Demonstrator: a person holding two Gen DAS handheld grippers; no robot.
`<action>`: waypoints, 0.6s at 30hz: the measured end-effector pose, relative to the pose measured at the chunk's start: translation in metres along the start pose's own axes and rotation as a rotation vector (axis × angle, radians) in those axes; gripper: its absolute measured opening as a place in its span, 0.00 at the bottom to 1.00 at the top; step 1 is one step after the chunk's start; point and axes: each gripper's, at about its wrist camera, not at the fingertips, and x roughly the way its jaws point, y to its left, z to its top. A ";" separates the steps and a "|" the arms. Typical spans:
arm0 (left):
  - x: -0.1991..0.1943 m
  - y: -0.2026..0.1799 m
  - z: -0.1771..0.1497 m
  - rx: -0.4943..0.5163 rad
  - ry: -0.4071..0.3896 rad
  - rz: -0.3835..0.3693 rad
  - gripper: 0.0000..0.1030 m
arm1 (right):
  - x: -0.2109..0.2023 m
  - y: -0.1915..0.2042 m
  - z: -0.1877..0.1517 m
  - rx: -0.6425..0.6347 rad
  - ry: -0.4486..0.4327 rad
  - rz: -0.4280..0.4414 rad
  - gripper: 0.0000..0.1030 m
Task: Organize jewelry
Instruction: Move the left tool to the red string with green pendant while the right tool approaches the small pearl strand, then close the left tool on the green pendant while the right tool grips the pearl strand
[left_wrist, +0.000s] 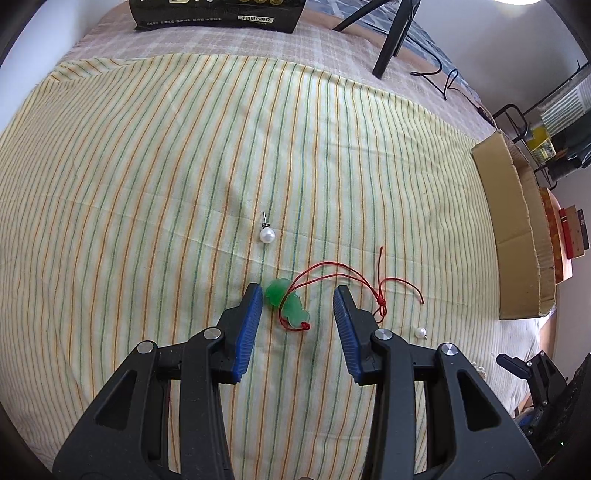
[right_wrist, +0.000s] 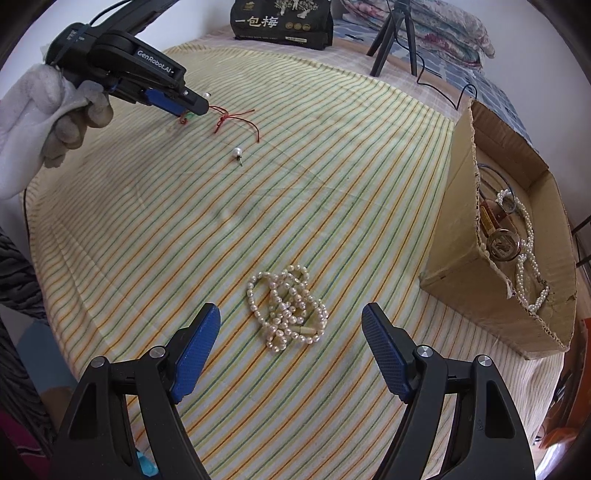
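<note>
In the left wrist view my left gripper is open, its blue pads either side of a green jade pendant on a red cord lying on the striped cloth. A pearl stud earring lies just beyond, another to the right. In the right wrist view my right gripper is open and empty around a heap of pearl necklace. The left gripper shows far left over the red cord, with a pearl earring nearby.
An open cardboard box at the right holds a pearl strand and a watch. It also shows in the left wrist view. A black snack bag and a tripod stand at the far edge.
</note>
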 end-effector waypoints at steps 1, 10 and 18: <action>0.001 -0.001 0.001 0.002 0.000 0.002 0.39 | 0.002 -0.001 0.001 0.003 0.004 0.003 0.77; 0.007 -0.001 0.001 0.020 -0.009 0.040 0.24 | 0.019 0.000 0.006 -0.009 0.027 0.009 0.77; 0.003 0.004 -0.001 0.016 -0.020 0.044 0.18 | 0.021 -0.005 0.005 -0.002 0.023 0.014 0.71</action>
